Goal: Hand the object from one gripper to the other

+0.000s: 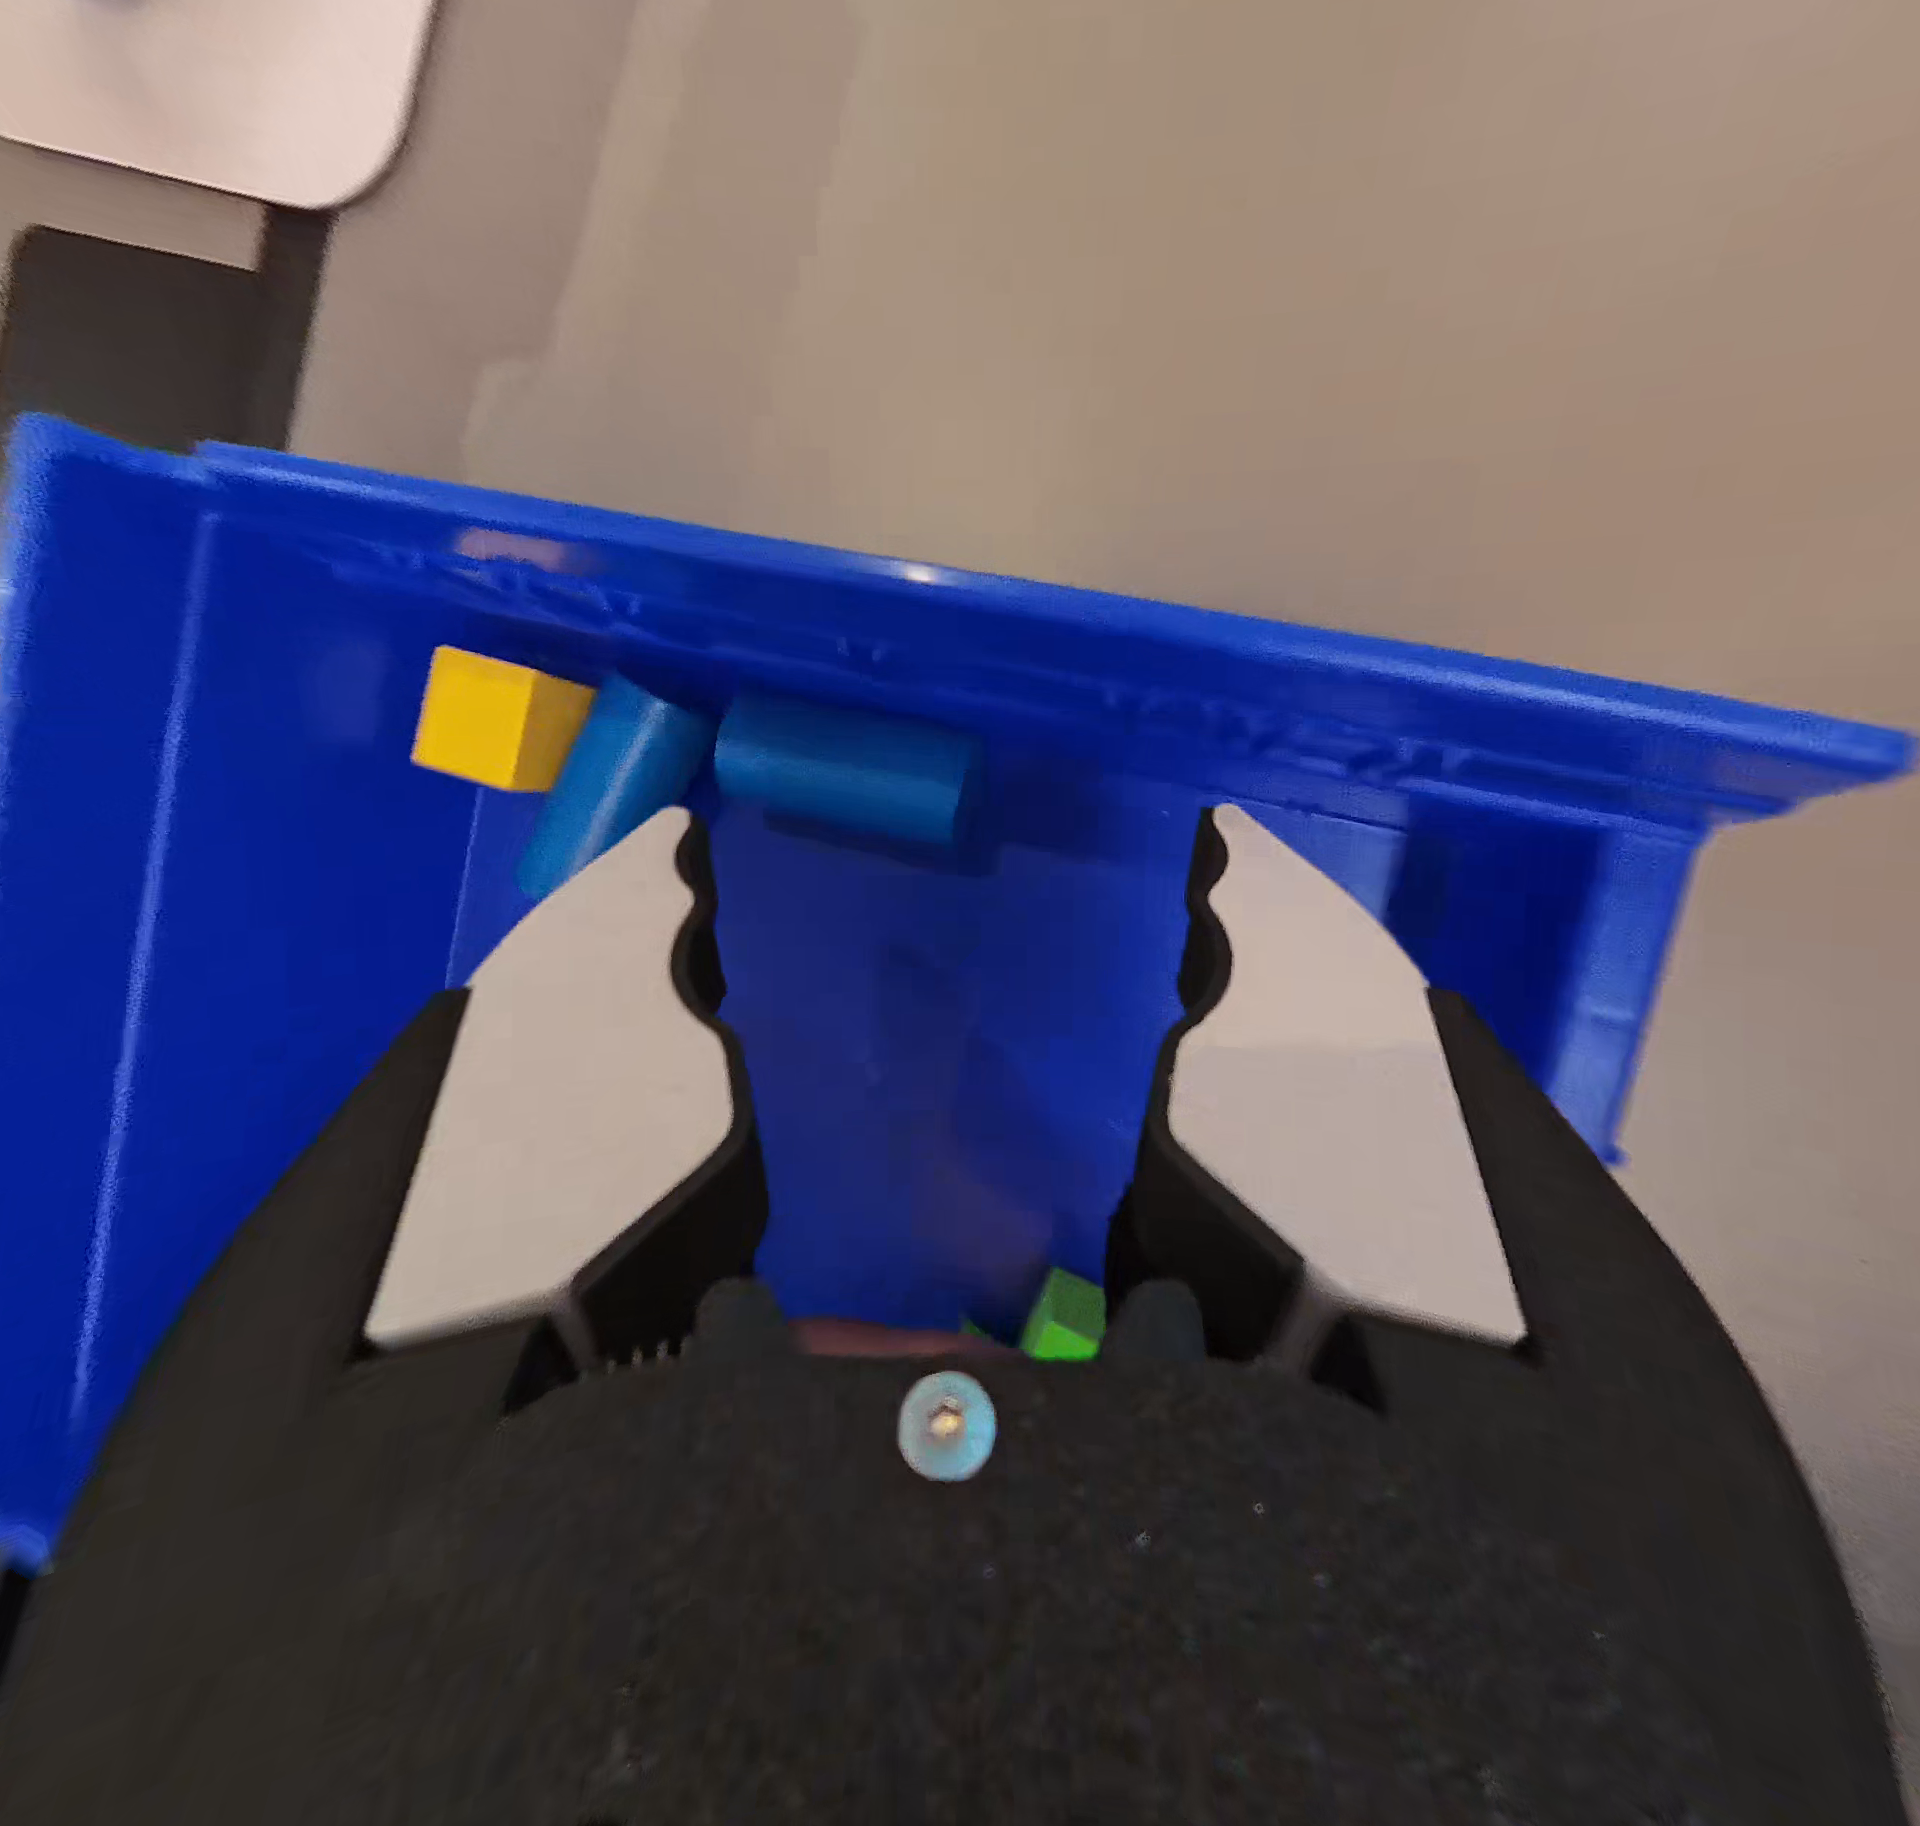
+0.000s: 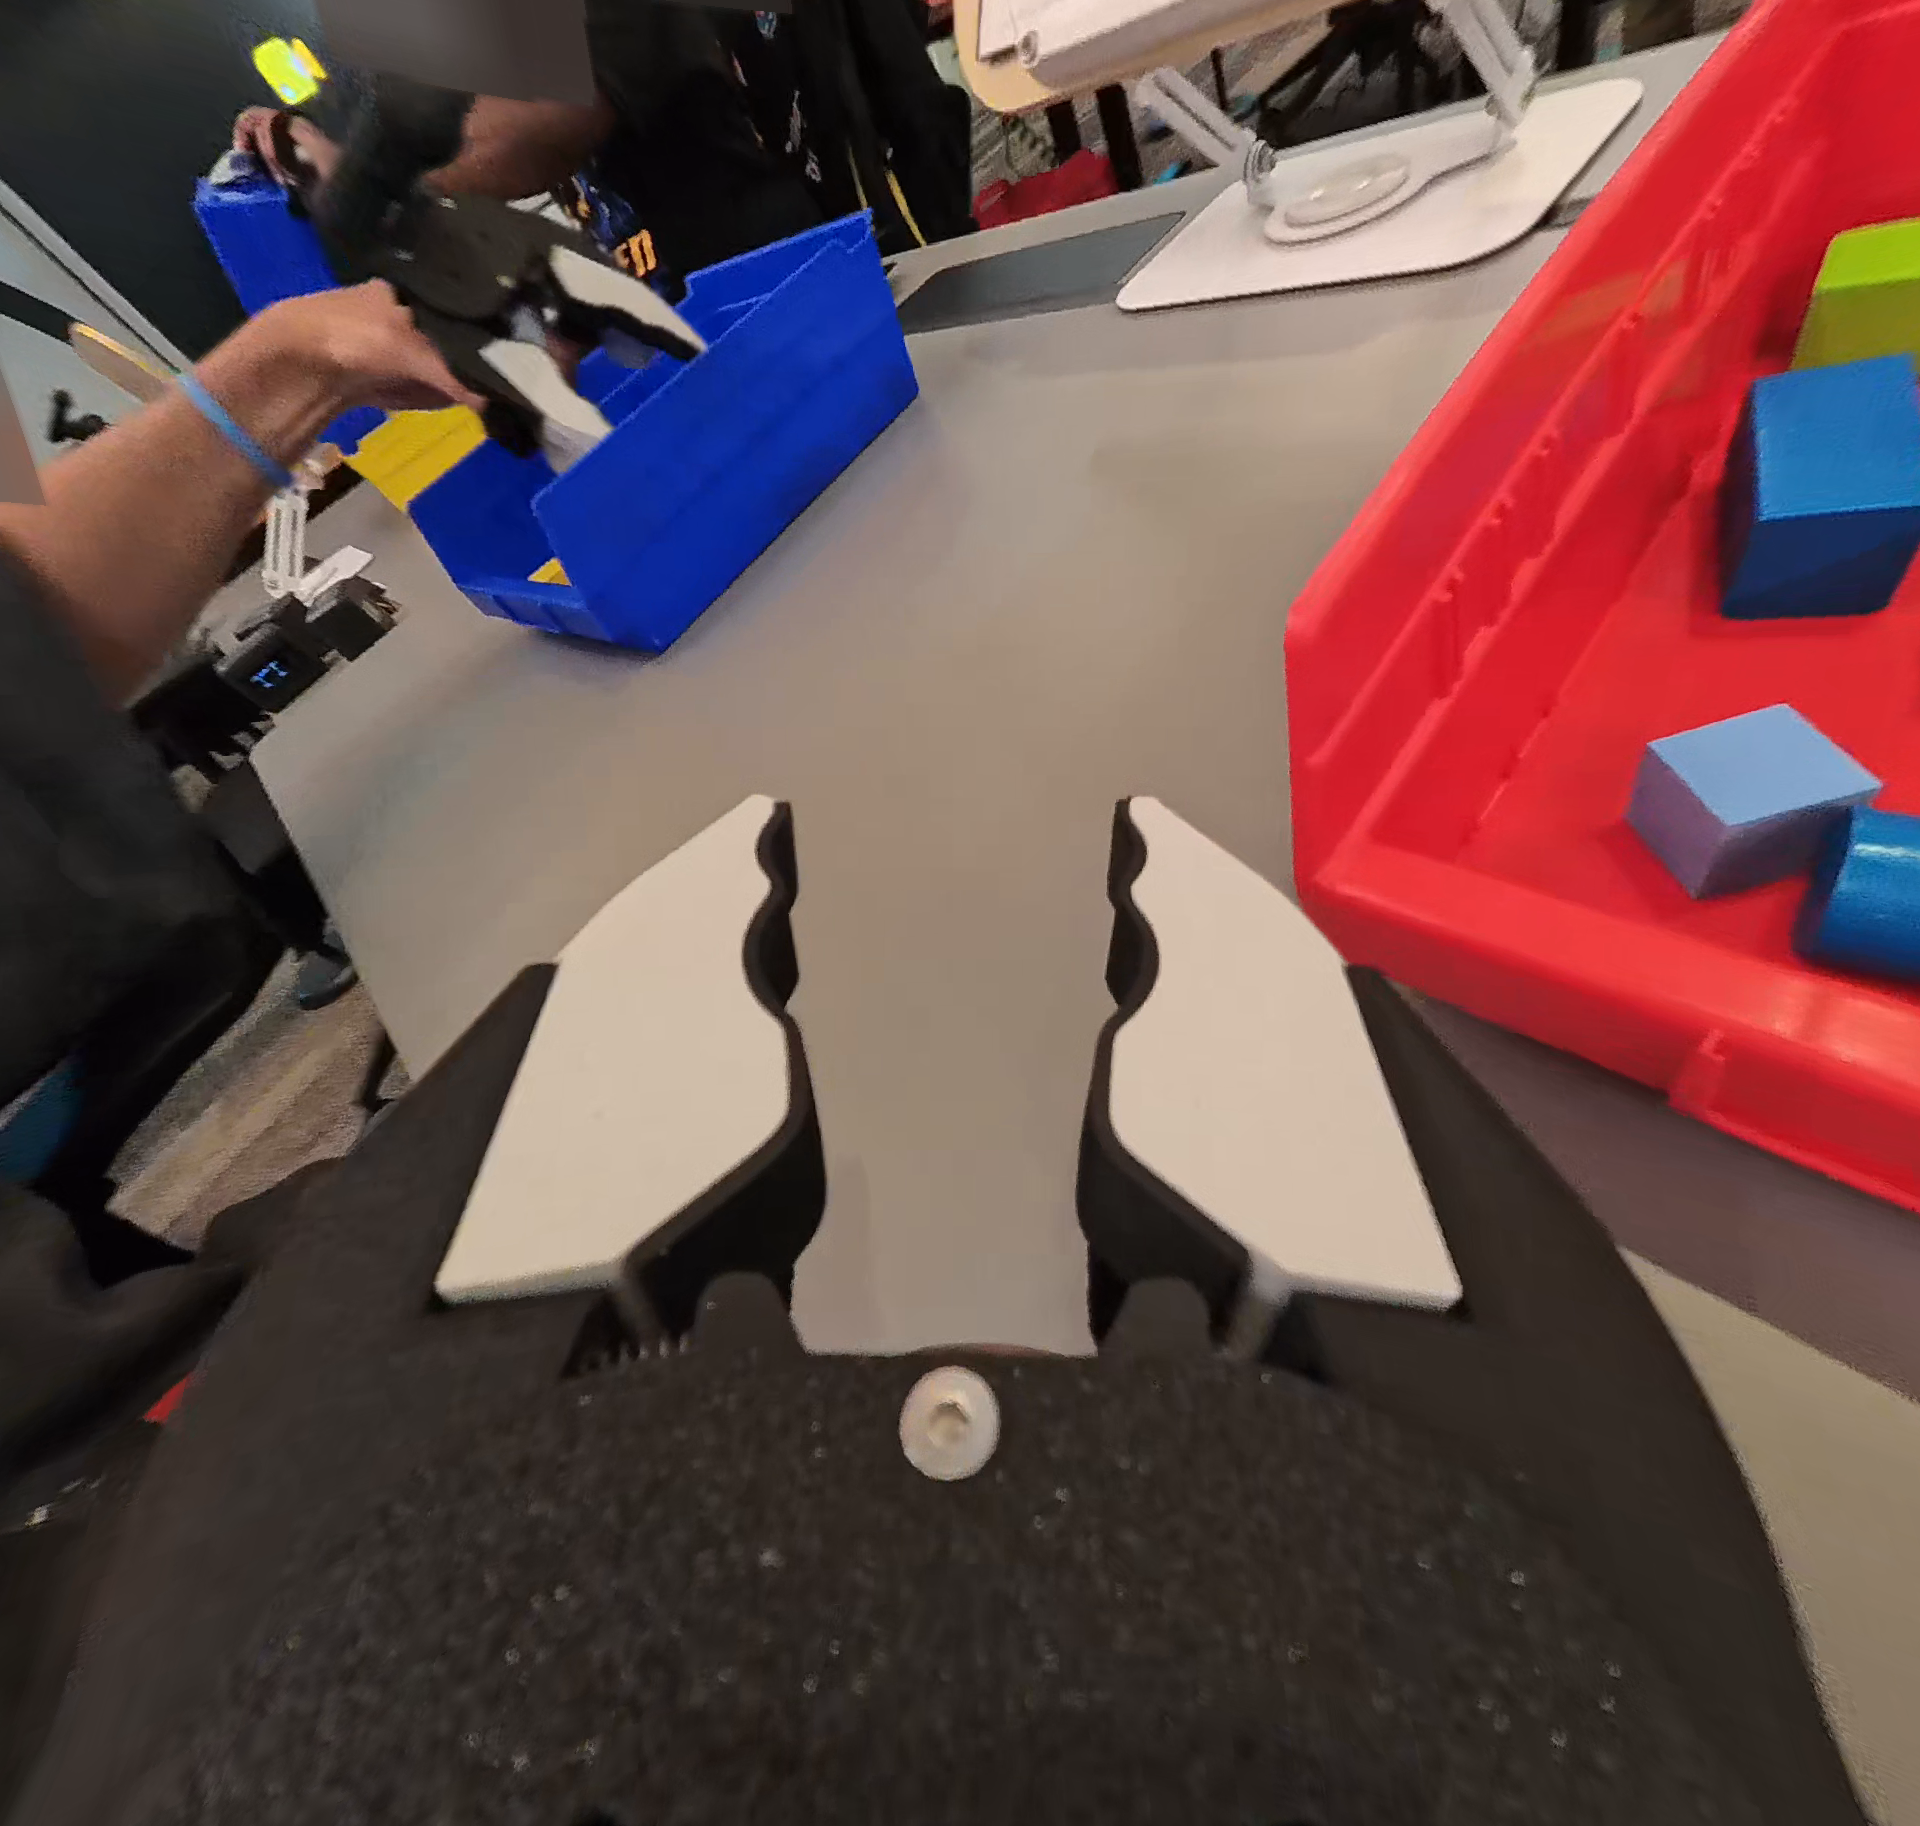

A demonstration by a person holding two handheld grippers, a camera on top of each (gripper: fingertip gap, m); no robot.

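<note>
- The left gripper (image 2: pixel 623 374) is seen in the right wrist view, held in a hand (image 2: pixel 322 363) with a blue band at the wrist, the forearm reaching in from the left edge; it is tipped downward into the blue bin (image 2: pixel 727 467).
- In its own view the left gripper (image 1: pixel 945 841) is shown with its jaws spread wide and nothing between them; only the blue bin's (image 1: pixel 260 841) floor is seen in the gap.
- Beyond its fingertips, against the bin's far wall, a yellow cube (image 1: pixel 494 716) and two blue cylinders are found: the slanted one (image 1: pixel 613 779) lies just beside the cube, and the level one (image 1: pixel 847 768) lies next to it (none is touched by the fingers).
- A green block (image 1: pixel 1065 1317) is glimpsed low between the finger bases, largely hidden by the gripper body.
- The right gripper (image 2: pixel 945 820) is held low over the grey table (image 2: pixel 987 550), pointed across it; its jaws are parted widely and nothing is gripped or touched.
- To its right a red bin (image 2: pixel 1455 737) is set on the table, holding a dark blue cube (image 2: pixel 1818 488), a lime block (image 2: pixel 1865 296), a pale blue block (image 2: pixel 1745 789) and a blue cylinder (image 2: pixel 1870 893), the last resting against the pale block.
- A white stand (image 2: pixel 1382 187) bearing a sheet is placed at the table's far side.
</note>
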